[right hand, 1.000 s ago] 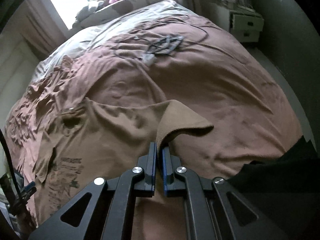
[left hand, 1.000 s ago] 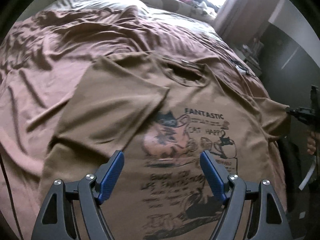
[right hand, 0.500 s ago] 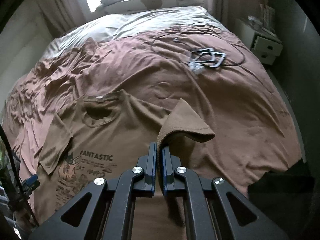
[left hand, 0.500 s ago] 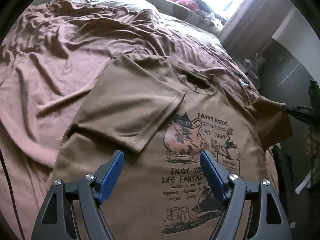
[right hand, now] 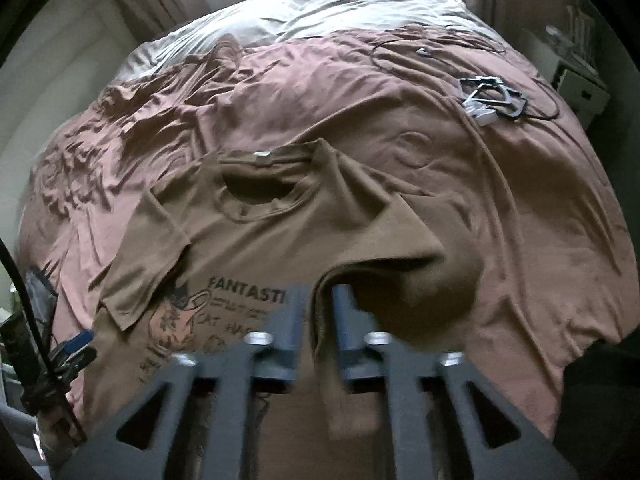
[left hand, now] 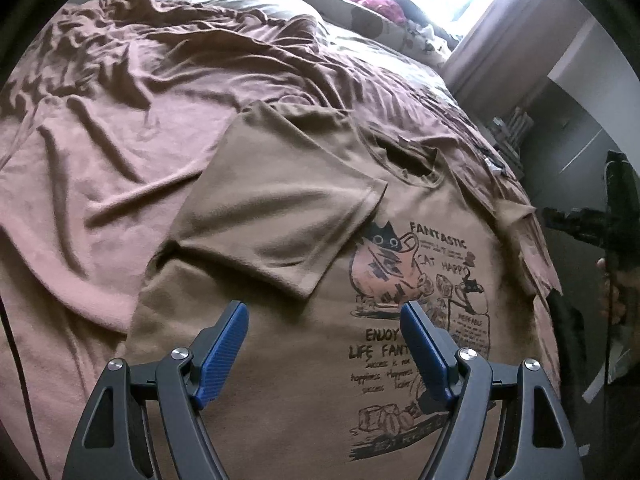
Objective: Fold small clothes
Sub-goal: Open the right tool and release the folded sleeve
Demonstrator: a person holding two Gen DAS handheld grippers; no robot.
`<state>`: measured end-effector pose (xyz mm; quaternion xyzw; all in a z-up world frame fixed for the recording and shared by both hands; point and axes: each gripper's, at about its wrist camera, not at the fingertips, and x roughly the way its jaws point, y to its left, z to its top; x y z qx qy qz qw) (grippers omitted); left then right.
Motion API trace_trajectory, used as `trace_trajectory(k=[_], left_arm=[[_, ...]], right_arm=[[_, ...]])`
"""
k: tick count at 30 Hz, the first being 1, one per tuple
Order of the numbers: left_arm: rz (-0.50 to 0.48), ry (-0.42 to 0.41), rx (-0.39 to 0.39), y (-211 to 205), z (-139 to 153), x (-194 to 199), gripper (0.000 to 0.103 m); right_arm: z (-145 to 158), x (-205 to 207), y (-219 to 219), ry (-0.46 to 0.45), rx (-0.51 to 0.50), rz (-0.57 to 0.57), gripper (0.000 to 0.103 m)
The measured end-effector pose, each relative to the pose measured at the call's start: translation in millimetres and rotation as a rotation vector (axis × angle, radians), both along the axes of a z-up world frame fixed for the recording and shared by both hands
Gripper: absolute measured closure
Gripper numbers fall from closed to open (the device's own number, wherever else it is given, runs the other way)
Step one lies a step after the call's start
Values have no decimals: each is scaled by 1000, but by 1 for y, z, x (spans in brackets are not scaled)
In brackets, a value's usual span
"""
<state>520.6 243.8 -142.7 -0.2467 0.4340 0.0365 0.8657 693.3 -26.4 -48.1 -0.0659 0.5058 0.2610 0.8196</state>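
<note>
Looking through my right wrist camera, I see my right gripper (right hand: 318, 312) with its jaws opening, the brown T-shirt's sleeve (right hand: 384, 240) standing between the blue pads, which are drawn a little apart from the cloth and blurred. The T-shirt (left hand: 304, 360) lies face up on the rumpled pinkish bedspread (left hand: 100, 160), collar toward the pillows, its cat print and the word FANTASTIC readable. Its other sleeve (left hand: 280, 224) is folded inward across the chest, its hem touching the edge of the print. My left gripper (left hand: 324, 316) hovers over the shirt's lower front with its fingers spread wide and nothing between them (the cloth below looks untouched). Farther up the bed, near the right edge, a tangle of dark cable and a small frame-like object (right hand: 492, 98) rests on the bedspread, well apart from the shirt.
</note>
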Motion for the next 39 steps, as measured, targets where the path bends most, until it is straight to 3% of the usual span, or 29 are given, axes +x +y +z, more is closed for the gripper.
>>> trace_trajectory(k=[2, 9, 19, 24, 30, 36, 39], left_arm=[[-4, 5, 5, -1, -1, 1, 23], [-58, 21, 51, -22, -1, 14, 23], [-84, 35, 58, -54, 13, 45, 23], [-94, 39, 85, -74, 27, 61, 23], [-112, 46, 93, -101, 34, 77, 23], [-146, 48, 119, -127, 41, 90, 23], [-157, 54, 132, -137, 42, 100, 23]], right_arm=[[4, -1, -5, -30, 22, 2, 30], [0, -3, -45, -68, 13, -45, 30], [-38, -10, -97, -43, 19, -167, 30], [-54, -22, -112, -75, 8, -194, 41], [-72, -29, -146, -57, 107, -280, 51], [-85, -30, -166, -78, 152, -358, 54], [-91, -32, -163, -90, 125, -350, 59]])
